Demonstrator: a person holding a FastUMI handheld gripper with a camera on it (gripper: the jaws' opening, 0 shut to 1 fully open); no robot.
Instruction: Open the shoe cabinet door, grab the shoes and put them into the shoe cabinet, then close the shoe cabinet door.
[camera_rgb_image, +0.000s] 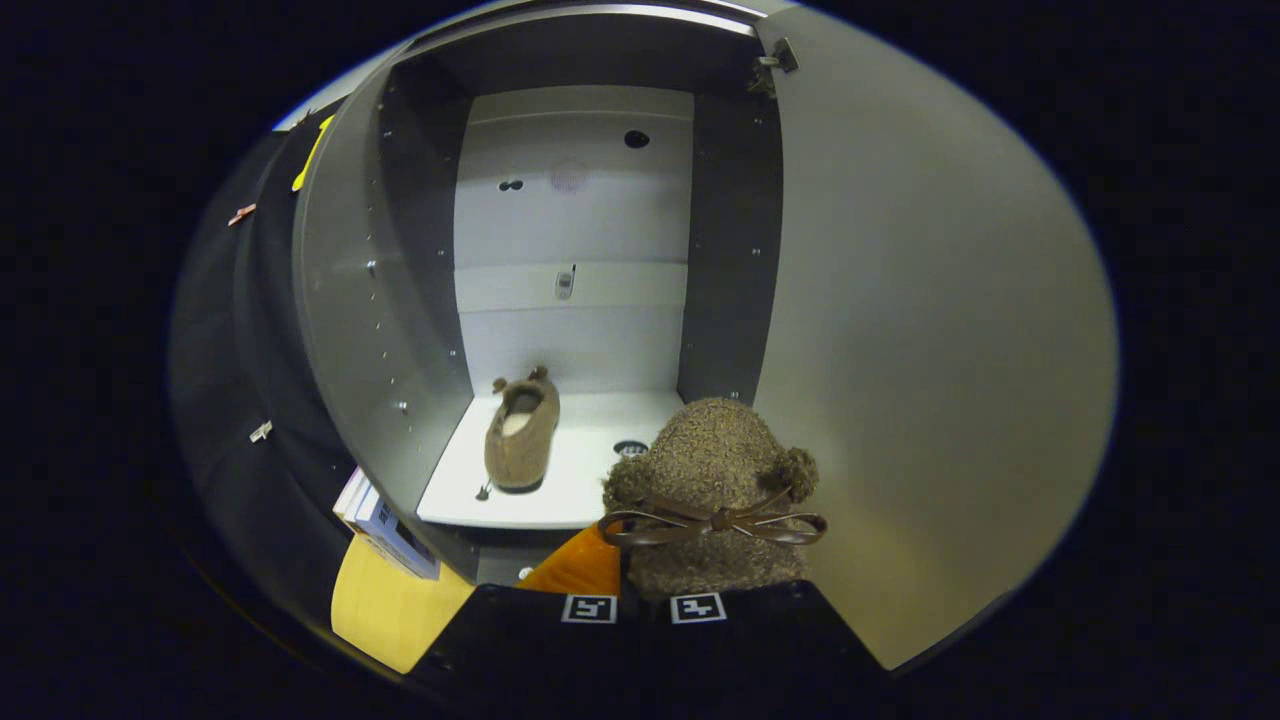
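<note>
Two brown fuzzy slippers (712, 470), one with a dark brown bow (712, 522); grey cabinet (370, 300), white shelf (560, 480)

My one camera rides on my claw (645, 590) and looks forward along its two fingers, which show at the bottom centre of the frame. It faces straight into the open shoe cabinet (570, 250) from close by, slightly above the shelf (560, 480) at lower centre. The open door (930, 330) stands near, across the right half; the cabinet's back wall is at upper centre.
</note>
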